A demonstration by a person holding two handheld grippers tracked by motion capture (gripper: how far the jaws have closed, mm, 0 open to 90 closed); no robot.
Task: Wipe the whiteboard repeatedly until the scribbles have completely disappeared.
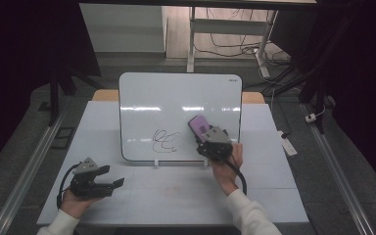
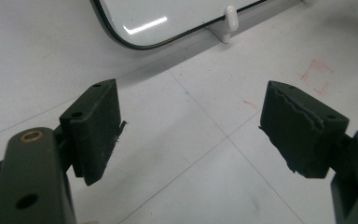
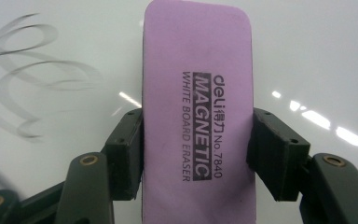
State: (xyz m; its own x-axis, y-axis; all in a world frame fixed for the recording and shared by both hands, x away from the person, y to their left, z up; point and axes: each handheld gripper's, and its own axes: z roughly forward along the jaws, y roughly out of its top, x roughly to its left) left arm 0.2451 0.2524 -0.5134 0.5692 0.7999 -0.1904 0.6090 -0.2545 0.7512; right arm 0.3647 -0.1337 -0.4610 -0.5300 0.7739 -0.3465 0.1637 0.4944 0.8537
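— Two grippers were out; where did each sit?
— Left gripper [image 1: 111,177] rested near the table's [image 1: 176,196] front-left corner, jaws apart over bare tabletop, plenty of free surface toward the right edge. Faint red marks [image 2: 318,77] showed there.
— And the whiteboard [image 1: 176,98]?
— It stood along the table's back edge; a black scribble [image 1: 165,140] sat near its lower edge.
— The eraser [image 3: 196,107]?
— Right gripper [image 1: 203,131] clamped its long sides. Its long axis ran away from the hand, just right of the scribble. It read "deli MAGNETIC WHITE BOARD ERASER No.7840".
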